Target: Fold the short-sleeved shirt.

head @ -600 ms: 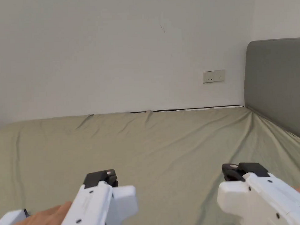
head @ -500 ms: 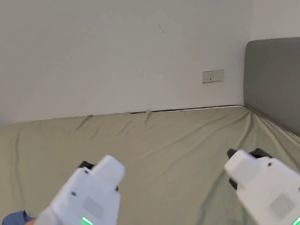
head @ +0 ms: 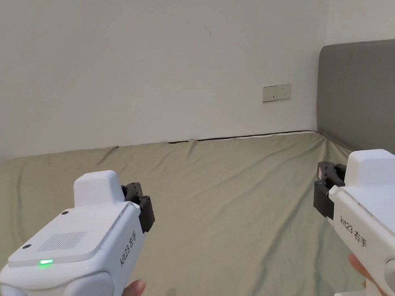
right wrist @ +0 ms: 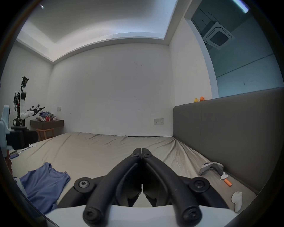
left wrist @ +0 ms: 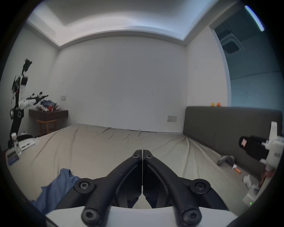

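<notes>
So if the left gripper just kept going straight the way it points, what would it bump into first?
Probably the bed sheet farther on, or the wall behind it. The left gripper, jaws shut, points level over the bed.

Left gripper [left wrist: 142, 155] closed, empty, blue shirt [left wrist: 53, 193] below-left on bed [left wrist: 92, 150]

The white casing of the left gripper [head: 138, 205] carries printing along its side: "kit23" followed by two Chinese characters, 右手. The same marking, "kit23 右手", runs along the side of the right gripper [head: 327, 186] casing near the right edge of the head view. The far wall's socket plate [head: 276, 93] bears nothing legible.
</notes>
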A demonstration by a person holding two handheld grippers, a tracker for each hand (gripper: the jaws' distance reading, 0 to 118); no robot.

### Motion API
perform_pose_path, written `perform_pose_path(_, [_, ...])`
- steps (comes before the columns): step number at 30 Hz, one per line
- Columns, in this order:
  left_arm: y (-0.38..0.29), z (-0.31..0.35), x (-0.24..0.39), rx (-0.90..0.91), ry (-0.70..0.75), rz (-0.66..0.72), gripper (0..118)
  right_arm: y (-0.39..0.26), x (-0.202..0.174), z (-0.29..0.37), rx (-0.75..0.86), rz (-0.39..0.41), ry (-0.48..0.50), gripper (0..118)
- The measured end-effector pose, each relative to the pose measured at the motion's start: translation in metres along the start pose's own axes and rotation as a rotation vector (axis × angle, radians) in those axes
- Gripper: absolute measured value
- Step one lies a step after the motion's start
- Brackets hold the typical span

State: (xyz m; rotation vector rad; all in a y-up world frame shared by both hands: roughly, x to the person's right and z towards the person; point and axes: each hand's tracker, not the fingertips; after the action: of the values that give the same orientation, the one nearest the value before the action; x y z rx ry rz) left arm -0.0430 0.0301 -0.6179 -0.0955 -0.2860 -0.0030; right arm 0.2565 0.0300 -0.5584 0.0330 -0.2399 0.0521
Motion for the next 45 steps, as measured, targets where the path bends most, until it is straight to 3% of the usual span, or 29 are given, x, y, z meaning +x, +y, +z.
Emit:
perform_pose_path(2, [-0.001,-0.003,-0.001,-0.021,-0.005,0.016,0,-0.004,0.0,0.0,-0.017,-0.015,-0.006,0])
perform_pose_path(4, [-0.003,-0.003,-0.002,-0.024,-0.023,0.063,0,-0.001,-0.003,0.002,0.014,0.046,-0.034,0])
perform_pose_path(10, [-0.007,0.003,0.005,0.046,-0.02,0.051,0,-0.002,-0.002,0.005,0.009,-0.004,0.005,0])
perform_pose_path(14, [-0.006,0.003,0.006,0.04,-0.07,0.066,0,-0.003,-0.002,0.007,0.023,0.014,0.003,0])
perform_pose_path(20, [-0.003,0.005,0.01,0.056,-0.05,0.017,0,-0.002,0.002,0.008,0.029,0.014,-0.003,0])
perform_pose_path(45, [0.0,0.007,0.007,0.033,-0.033,0.04,0,-0.004,0.007,0.01,0.013,0.033,-0.014,0])
